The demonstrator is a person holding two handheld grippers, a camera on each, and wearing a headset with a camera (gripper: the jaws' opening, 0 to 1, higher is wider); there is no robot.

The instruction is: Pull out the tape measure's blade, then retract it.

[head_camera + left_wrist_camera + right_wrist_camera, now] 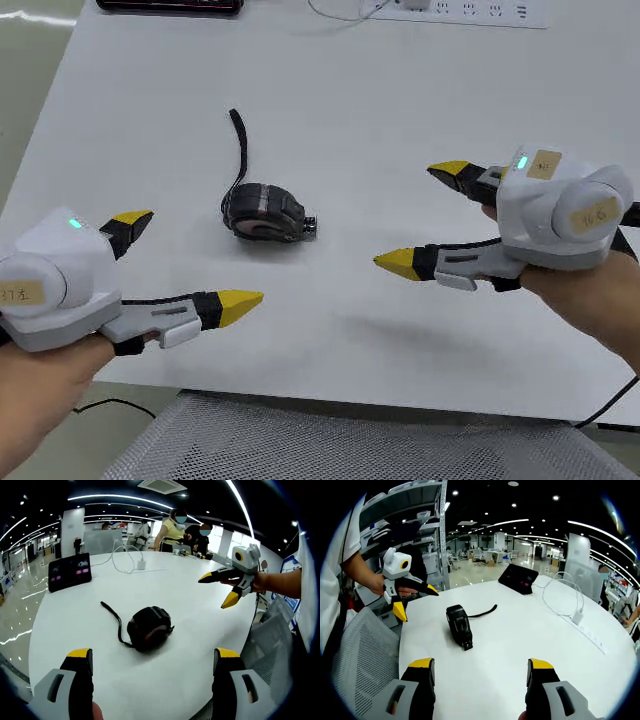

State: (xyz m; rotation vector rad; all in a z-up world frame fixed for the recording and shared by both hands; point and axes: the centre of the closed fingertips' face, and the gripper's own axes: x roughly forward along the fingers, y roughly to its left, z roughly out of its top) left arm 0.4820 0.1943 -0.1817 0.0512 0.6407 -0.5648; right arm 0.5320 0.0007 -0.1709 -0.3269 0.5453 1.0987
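A black tape measure lies on the white table, its blade tucked in and its black wrist strap trailing toward the far side. It also lies mid-table in the left gripper view and in the right gripper view. My left gripper hovers open near the front left, apart from the tape measure. At the right my right gripper is open too, level with the tape measure and holding nothing. Each gripper appears in the other's view: the right gripper and the left gripper.
A dark tablet lies at the table's far edge, and a white power strip with a cable sits at the far right. A mesh chair stands at the near edge. People stand beyond the table in the left gripper view.
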